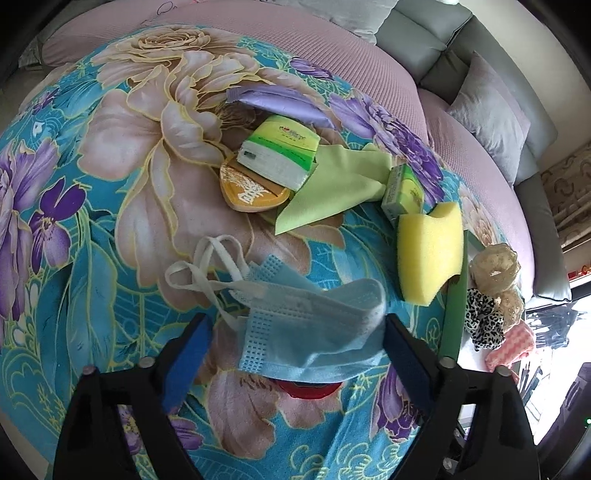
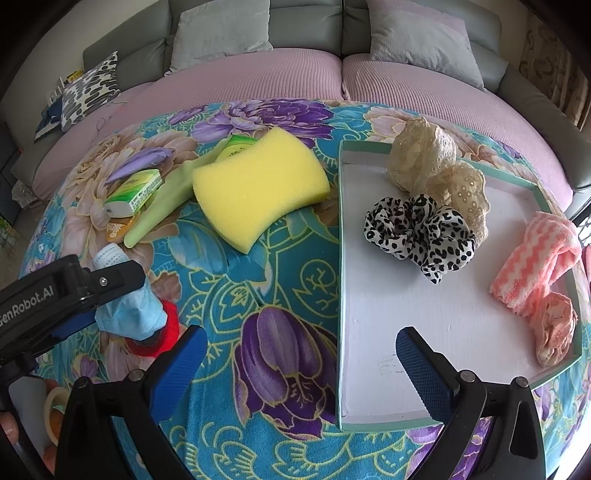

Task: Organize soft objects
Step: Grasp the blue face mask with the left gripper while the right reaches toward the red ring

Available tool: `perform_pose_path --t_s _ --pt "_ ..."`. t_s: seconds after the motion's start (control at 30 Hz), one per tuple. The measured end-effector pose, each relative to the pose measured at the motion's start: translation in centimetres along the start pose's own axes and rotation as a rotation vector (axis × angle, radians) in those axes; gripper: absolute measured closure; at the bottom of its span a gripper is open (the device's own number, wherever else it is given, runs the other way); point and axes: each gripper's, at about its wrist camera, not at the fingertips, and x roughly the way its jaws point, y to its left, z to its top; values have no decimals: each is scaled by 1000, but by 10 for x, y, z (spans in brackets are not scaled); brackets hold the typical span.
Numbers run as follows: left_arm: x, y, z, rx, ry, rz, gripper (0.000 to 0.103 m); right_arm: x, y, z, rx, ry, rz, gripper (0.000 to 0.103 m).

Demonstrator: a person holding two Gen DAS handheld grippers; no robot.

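Observation:
A light blue face mask (image 1: 314,325) lies crumpled on the floral blanket over a red object (image 1: 310,389). My left gripper (image 1: 295,325) straddles it, open. Its right pad touches the mask's edge, while the left pad stands clear beside the white ear loops (image 1: 207,258). The right wrist view shows that gripper (image 2: 107,306) pointing down over the mask (image 2: 129,314). My right gripper (image 2: 301,336) is open and holds nothing, hovering over the left rim of the white tray (image 2: 406,314). In the tray lie a leopard scrunchie (image 2: 421,232), a beige lace scrunchie (image 2: 428,162) and a pink cloth (image 2: 535,266).
On the blanket beyond the mask are a yellow sponge (image 1: 430,254), a green cloth (image 1: 332,188), a large tissue pack (image 1: 280,155), a small tissue pack (image 1: 402,192), a purple packet (image 1: 280,103) and an orange pad (image 1: 247,188). A pink-covered sofa with grey cushions (image 2: 221,33) stands behind.

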Motion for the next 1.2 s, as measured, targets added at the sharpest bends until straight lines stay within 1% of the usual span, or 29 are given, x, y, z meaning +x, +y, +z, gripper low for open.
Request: perform_pose_path --t_s 0.07,0.1,0.17,0.37,0.57,0.67,0.9,1.2 --pt "2 -2 1 4 5 -22 29 0 0 0 1 1 -1 0" --pt "2 -3 1 7 6 -26 31 0 0 0 2 2 -1 0" --pt "2 -5 1 15 4 -34 40 1 -1 0 1 3 -1 0" --pt "3 -9 1 36 1 -31 50 2 0 0 -4 8 0 0" --pt "1 -7 2 28 -6 -44 56 2 1 0 -7 7 4 0" --pt "-5 -4 2 18 -22 -56 60 2 3 0 -17 4 13 0" --pt "-18 2 2 -7 -58 -74 62 2 15 -1 -58 -5 32 0" --pt "-36 14 5 -51 -116 -94 70 3 28 -3 -106 -7 46 0"
